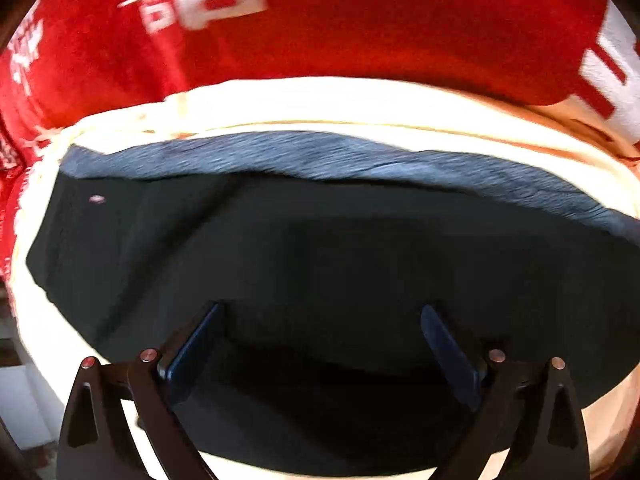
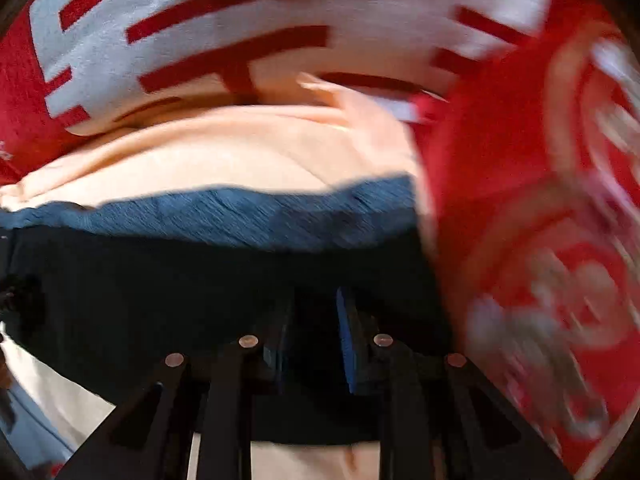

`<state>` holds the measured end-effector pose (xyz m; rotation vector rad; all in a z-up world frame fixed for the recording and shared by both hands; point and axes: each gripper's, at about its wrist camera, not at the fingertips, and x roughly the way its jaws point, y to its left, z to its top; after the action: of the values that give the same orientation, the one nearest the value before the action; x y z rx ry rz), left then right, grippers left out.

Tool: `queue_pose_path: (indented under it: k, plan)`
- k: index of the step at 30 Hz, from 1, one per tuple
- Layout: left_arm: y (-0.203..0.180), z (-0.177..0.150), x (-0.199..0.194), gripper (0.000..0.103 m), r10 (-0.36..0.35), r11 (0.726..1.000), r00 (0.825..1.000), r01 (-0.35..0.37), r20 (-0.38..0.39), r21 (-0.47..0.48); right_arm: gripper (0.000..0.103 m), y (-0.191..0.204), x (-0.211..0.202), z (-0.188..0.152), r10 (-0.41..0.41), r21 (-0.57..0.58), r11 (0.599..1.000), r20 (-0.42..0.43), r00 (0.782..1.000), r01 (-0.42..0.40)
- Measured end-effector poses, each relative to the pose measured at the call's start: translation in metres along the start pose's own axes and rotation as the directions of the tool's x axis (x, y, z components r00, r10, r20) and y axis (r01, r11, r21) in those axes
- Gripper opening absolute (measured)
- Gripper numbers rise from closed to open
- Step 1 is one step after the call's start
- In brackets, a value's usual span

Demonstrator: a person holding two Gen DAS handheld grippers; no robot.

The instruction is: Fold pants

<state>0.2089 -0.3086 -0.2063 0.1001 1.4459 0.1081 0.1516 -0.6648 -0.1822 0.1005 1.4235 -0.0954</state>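
Pants [image 1: 320,264], of dark, nearly black soft cloth with a blue-grey ribbed waistband, lie directly beneath both tools, spread over a cream-coloured padded sheet [image 1: 320,100]. The left hand-held gripper [image 1: 320,332] hovers with its jaws wide apart and nothing between them. The right hand-held gripper [image 2: 312,320] has its jaws nearly together; whether dark cloth is pinched there I cannot tell through the blur. Judging by the look, the cloth is light, limp and liable to sag, so the firmer waistband [image 2: 224,216] or a hem edge seems the better hold. Beyond lies a red blanket with white lettering [image 1: 360,20].
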Motion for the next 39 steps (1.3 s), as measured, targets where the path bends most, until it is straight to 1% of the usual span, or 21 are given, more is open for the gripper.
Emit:
queue_pose_path:
  k: [1,3,5,7,10,13,15,16,19,21,23,26,27,28,30,31,33,36,37,38,39]
  plan:
    - [0.007,-0.001,-0.002,0.099,0.013,1.000,1.000,-0.013,-0.013,-0.007,0.024,-0.001,-0.003,-0.005,0.002,0.020,1.000,0.002,1.000,-0.002]
    - [0.021,0.005,-0.005,0.099,-0.022,0.999,1.000,0.022,-0.016,-0.027,0.028,0.002,-0.013,-0.018,0.009,0.040,0.999,0.011,1.000,-0.009]
    - [0.025,0.015,-0.015,0.099,-0.031,0.999,0.999,0.032,0.017,-0.020,0.034,0.014,-0.021,-0.029,0.006,0.019,1.000,0.044,0.999,-0.007]
    - [0.019,0.034,-0.020,0.099,-0.021,1.000,0.997,0.021,0.068,0.003,0.034,0.022,-0.023,-0.030,0.012,0.006,1.000,0.071,0.997,-0.013]
    - [0.001,0.061,-0.013,0.099,-0.056,0.998,0.994,0.056,0.099,-0.002,0.034,0.033,-0.015,-0.012,0.033,0.007,0.999,0.094,0.995,-0.034]
    - [-0.017,0.083,0.012,0.099,-0.037,0.999,0.995,0.036,0.094,0.012,0.034,0.053,-0.006,0.017,0.126,-0.007,0.992,0.108,0.986,-0.126]
    - [-0.031,0.078,0.011,0.099,-0.013,1.000,0.996,0.012,0.091,0.014,0.034,0.065,0.006,0.034,0.185,-0.041,0.982,0.082,0.979,-0.182]
    - [-0.034,0.079,0.014,0.099,0.007,1.000,0.995,-0.008,0.096,0.014,0.034,0.072,0.014,0.039,0.182,-0.054,0.982,0.060,0.982,-0.178]
    - [-0.021,0.080,0.020,0.099,0.046,0.999,0.993,-0.045,0.109,-0.017,0.034,0.080,0.026,0.043,0.097,-0.093,0.992,0.104,0.990,-0.088]
    - [-0.002,0.081,0.024,0.099,0.048,0.998,0.994,-0.045,0.103,-0.032,0.034,0.060,0.034,0.046,0.003,-0.031,1.000,0.112,0.994,0.001]
    - [0.011,0.070,0.013,0.099,0.081,0.996,0.992,-0.076,0.099,-0.048,0.034,0.037,0.032,0.047,0.004,0.039,0.999,0.098,0.995,-0.008]
    - [0.042,0.059,0.003,0.099,0.112,0.992,0.991,-0.107,0.075,-0.068,0.038,0.027,0.017,0.042,-0.009,0.078,0.997,0.092,0.996,0.001]
    - [0.051,0.053,-0.002,0.099,0.126,0.991,0.990,-0.122,0.070,-0.064,0.039,0.038,0.010,0.039,0.007,0.097,0.995,0.092,0.996,-0.015]
    - [0.058,0.046,-0.007,0.099,0.134,0.990,0.989,-0.130,0.070,-0.060,0.039,0.040,0.000,0.029,0.068,0.126,0.989,0.101,0.993,-0.080]
    - [0.079,0.026,-0.017,0.099,0.147,0.988,0.987,-0.143,0.064,-0.057,0.039,0.052,-0.013,0.010,0.169,0.150,0.971,0.105,0.980,-0.184]
    - [0.089,0.020,-0.020,0.099,0.146,0.988,0.988,-0.143,0.057,-0.061,0.039,0.059,-0.016,0.002,0.198,0.150,0.966,0.103,0.975,-0.212]
    - [0.106,0.003,-0.023,0.099,0.139,0.987,0.990,-0.136,0.035,-0.081,0.039,0.084,-0.026,-0.024,0.283,0.145,0.944,0.103,0.954,-0.296]
    - [0.130,-0.012,-0.020,0.099,0.120,0.989,0.993,-0.118,0.013,-0.092,0.043,0.133,-0.032,-0.054,0.419,0.135,0.894,0.079,0.904,-0.426]
    - [0.135,-0.017,-0.020,0.099,0.117,0.989,0.993,-0.116,0.010,-0.087,0.045,0.158,-0.031,-0.064,0.473,0.141,0.868,0.061,0.879,-0.477]
    - [0.144,-0.022,-0.020,0.099,0.111,0.991,0.994,-0.110,0.010,-0.076,0.045,0.180,-0.030,-0.070,0.500,0.143,0.853,0.051,0.864,-0.502]
    - [0.137,-0.029,-0.029,0.099,0.107,0.992,0.994,-0.106,0.011,-0.067,0.045,0.189,-0.031,-0.070,0.525,0.140,0.840,0.038,0.850,-0.524]
